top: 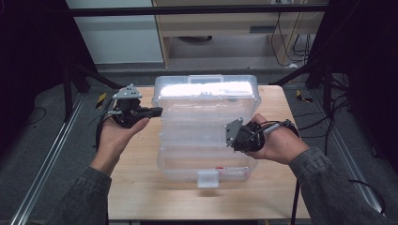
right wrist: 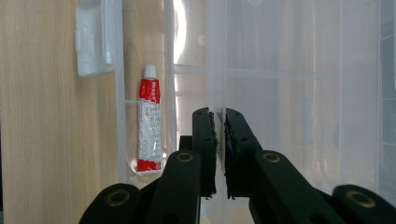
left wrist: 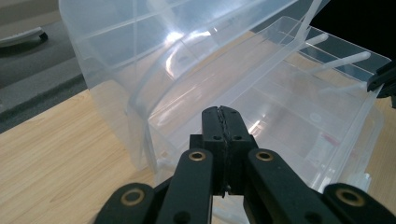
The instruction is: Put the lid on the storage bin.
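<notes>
A clear plastic organiser box lies on the wooden table with its lid partly raised. My right gripper comes in from the box's right side, its jaws shut on the lid's free edge, which runs up from between them. My left gripper is at the box's left side by the raised lid. Its jaws are pressed together with nothing between them, pointing into the gap under the lid. A red and white tube lies in a front compartment near the latch.
The box's white latch faces the table's near edge. Bare wood shows to the left, right and front of the box. A black frame and cables surround the table, with a cabinet beyond its far edge.
</notes>
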{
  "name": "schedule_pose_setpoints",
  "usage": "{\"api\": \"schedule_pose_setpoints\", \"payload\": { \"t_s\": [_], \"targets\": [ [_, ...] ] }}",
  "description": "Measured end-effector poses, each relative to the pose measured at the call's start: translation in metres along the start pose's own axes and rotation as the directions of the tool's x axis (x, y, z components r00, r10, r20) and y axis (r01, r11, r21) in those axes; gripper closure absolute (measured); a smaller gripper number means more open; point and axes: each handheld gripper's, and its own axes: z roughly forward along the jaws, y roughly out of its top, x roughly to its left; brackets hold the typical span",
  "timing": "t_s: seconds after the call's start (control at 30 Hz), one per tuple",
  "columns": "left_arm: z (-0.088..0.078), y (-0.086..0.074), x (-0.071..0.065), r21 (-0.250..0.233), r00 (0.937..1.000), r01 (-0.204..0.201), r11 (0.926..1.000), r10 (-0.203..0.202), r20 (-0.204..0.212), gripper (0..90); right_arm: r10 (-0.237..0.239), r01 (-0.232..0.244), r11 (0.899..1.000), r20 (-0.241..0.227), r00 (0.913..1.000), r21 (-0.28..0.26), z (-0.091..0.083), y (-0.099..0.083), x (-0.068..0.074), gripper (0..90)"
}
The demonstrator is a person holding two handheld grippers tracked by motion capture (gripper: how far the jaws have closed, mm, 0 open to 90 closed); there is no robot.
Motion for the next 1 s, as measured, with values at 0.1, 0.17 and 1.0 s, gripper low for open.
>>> {"api": "schedule_pose_setpoints", "payload": {
  "t_s": [0.1,0.17,1.0],
  "targets": [
    [0.0,-0.001,0.001,0.005,1.0,0.004,1.0,-0.004,-0.002,89.9,-0.001,0.001,1.0,-0.004,1.0,0.004,0.0,0.0,0.001,83.9],
    [-0.001,-0.001,0.002,0.009,1.0,0.007,0.9999,-0.007,-0.001,89.9,0.0,0.0,1.0,-0.006,1.0,0.007,0.0,0.0,0.001,83.8],
    [-0.006,-0.025,-0.006,0.038,0.9995,0.009,0.9992,-0.01,0.031,90.0,0.088,-0.088,0.995,-0.006,0.9961,-0.054,0.001,-0.007,0.02,48.8]
  ]
}}
